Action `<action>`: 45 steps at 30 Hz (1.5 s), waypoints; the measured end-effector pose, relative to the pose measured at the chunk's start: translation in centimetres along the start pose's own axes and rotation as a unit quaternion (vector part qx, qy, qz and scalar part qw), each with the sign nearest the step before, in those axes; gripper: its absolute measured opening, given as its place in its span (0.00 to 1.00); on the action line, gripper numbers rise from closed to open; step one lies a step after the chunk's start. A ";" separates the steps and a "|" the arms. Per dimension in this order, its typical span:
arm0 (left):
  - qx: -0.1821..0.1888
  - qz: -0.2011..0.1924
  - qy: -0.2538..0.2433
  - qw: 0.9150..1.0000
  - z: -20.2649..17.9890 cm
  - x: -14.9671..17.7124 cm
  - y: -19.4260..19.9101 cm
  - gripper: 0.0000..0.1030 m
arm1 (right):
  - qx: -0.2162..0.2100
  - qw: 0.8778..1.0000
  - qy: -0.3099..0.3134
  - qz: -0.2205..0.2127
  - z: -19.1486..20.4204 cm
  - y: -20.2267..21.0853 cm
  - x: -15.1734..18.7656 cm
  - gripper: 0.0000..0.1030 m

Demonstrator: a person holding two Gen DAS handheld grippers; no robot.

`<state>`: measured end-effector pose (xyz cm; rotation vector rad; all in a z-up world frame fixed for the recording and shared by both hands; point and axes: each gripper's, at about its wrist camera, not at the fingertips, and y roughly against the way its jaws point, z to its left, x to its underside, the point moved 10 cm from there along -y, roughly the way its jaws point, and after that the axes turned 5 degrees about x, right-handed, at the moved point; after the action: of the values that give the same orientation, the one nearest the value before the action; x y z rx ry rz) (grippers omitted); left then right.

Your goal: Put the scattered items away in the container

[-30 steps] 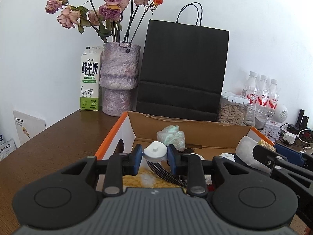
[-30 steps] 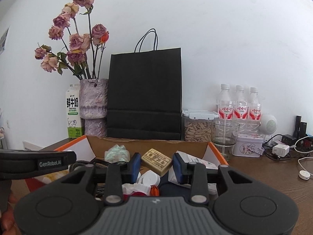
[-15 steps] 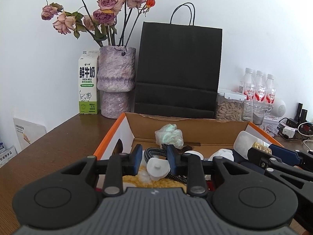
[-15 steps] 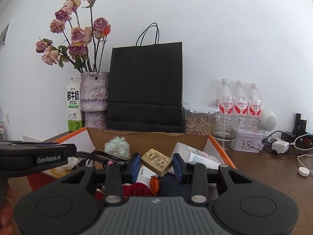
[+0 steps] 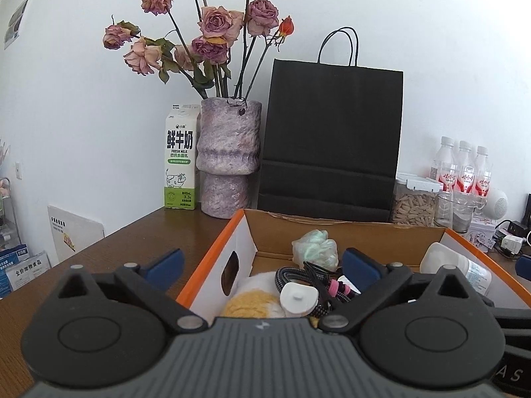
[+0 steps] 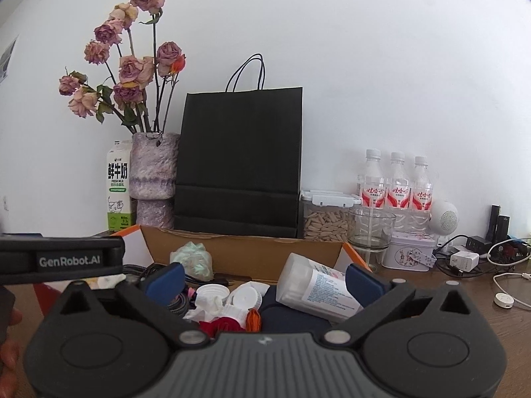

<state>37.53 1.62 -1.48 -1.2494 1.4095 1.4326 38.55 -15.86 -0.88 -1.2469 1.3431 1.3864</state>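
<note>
From the left wrist view, the left gripper [image 5: 262, 262] is hovering over the near left corner of the cardboard box [image 5: 348, 232], its fingers having just swung wide apart with nothing between them. The white charger plug [image 5: 297, 298] is lying loose below on its braided cable [image 5: 292, 273], beside a yellow sponge [image 5: 252, 303] and near a green crumpled bag [image 5: 315, 248]; that looks like a release into the container. At the far left a milk carton [image 5: 179, 165] is reading "FRESH MILK" under large Chinese characters.

From the right wrist view, the right gripper [image 6: 264, 278] is also standing wide apart and empty, having just been opening over the box's near right part. A white bottle [image 6: 315, 290] is lying on its side under the right finger, with white caps [image 6: 212, 292] and red fabric [image 6: 222, 325] heaped to its left, apparently dropped in. The other tool at left is showing "GenRobot.AI". Three bottles [image 6: 396, 182] with red labels are standing far right.
</note>
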 end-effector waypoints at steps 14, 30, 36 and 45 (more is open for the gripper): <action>0.009 -0.007 -0.003 1.000 -0.4 0.1 0.4 1.00 | 0.002 1.000 0.003 -0.001 0.1 0.0 0.0 1.00; 0.008 -0.005 -0.003 1.000 1.1 2.0 6.6 1.00 | 0.001 0.999 0.035 0.028 -0.2 5.4 2.0 1.00; 0.011 0.027 -0.022 0.999 1.1 4.1 10.3 1.00 | -0.002 0.997 0.054 0.060 -0.6 9.7 3.8 1.00; 0.040 0.093 -0.024 0.995 1.4 5.3 14.9 1.00 | -0.019 0.995 0.026 0.096 -1.9 16.5 4.4 1.00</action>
<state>21.75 0.84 -3.05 -1.0477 1.5682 1.5043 21.82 -19.72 -2.11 -1.2101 1.5122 1.5270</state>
